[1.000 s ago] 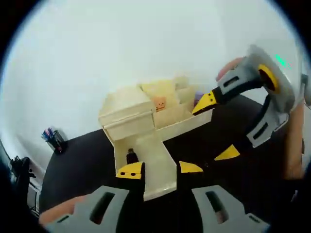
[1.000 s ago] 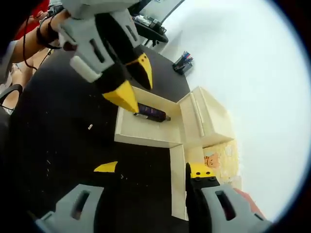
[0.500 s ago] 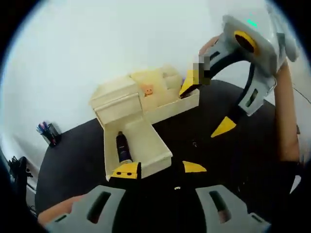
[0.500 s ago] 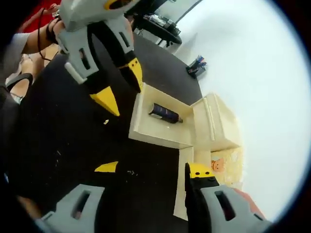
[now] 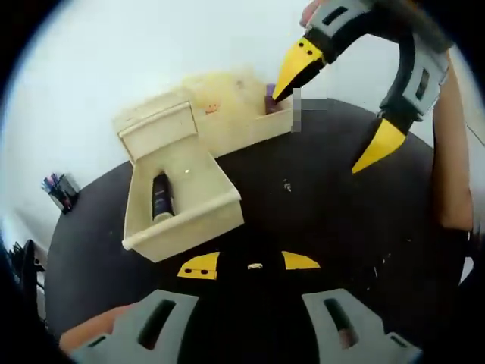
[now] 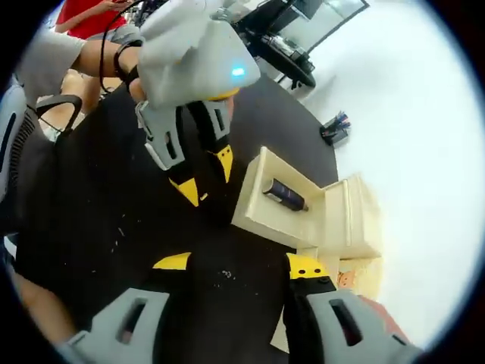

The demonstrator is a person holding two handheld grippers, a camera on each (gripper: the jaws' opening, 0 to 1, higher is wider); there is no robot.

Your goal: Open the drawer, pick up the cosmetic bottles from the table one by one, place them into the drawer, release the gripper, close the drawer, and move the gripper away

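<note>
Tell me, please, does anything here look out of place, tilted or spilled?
Nothing looks spilled or damaged. The dark bottle lies on its side in the open drawer, which stands pulled out from the wooden organizer. Both the left gripper and the right gripper are open and empty above the black table.
</note>
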